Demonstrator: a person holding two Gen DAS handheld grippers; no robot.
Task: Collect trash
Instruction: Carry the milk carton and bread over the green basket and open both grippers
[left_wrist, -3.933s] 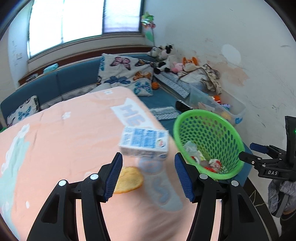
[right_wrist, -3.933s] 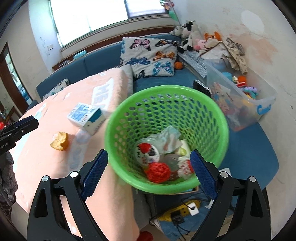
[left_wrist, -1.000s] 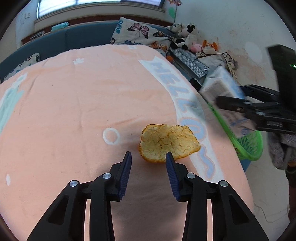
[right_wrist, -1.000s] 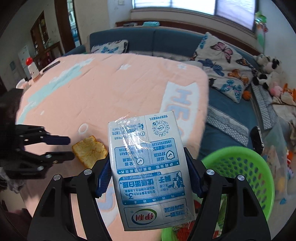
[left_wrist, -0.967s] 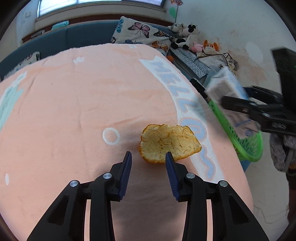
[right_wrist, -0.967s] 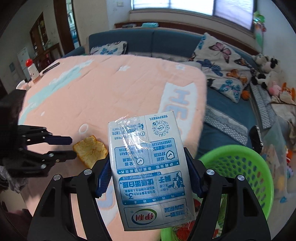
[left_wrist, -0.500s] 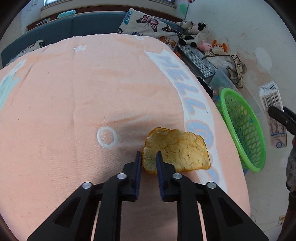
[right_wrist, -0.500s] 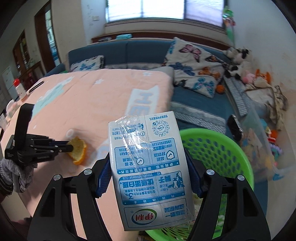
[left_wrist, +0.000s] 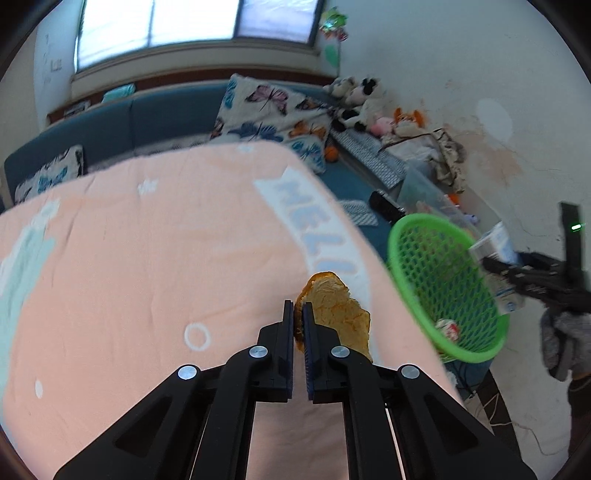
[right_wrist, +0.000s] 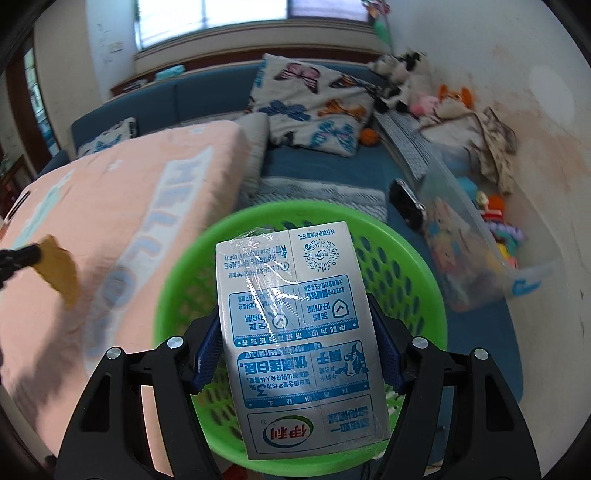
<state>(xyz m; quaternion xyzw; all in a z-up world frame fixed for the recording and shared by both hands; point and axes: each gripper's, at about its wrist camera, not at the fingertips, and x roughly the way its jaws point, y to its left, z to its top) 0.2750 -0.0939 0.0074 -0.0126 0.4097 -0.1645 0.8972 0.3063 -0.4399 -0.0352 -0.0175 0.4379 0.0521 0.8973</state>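
My left gripper (left_wrist: 298, 323) is shut on the edge of an orange peel (left_wrist: 338, 312) and holds it above the peach tablecloth (left_wrist: 147, 258), left of the green basket (left_wrist: 439, 280). The peel also shows in the right wrist view (right_wrist: 59, 275). My right gripper (right_wrist: 295, 354) is shut on a blue-and-white milk carton (right_wrist: 299, 332) and holds it right over the green basket (right_wrist: 413, 266). In the left wrist view the carton (left_wrist: 498, 254) is at the basket's far rim. Some trash (left_wrist: 448, 326) lies in the basket.
The table edge (left_wrist: 373, 254) runs next to the basket. Behind are a blue sofa (left_wrist: 166, 114) with butterfly pillows (right_wrist: 306, 107), plush toys (left_wrist: 365, 107) and a clear toy bin (right_wrist: 480, 236) along the wall.
My left gripper has lifted the peel off the cloth and moved toward the basket. My right gripper has brought the carton over the basket.
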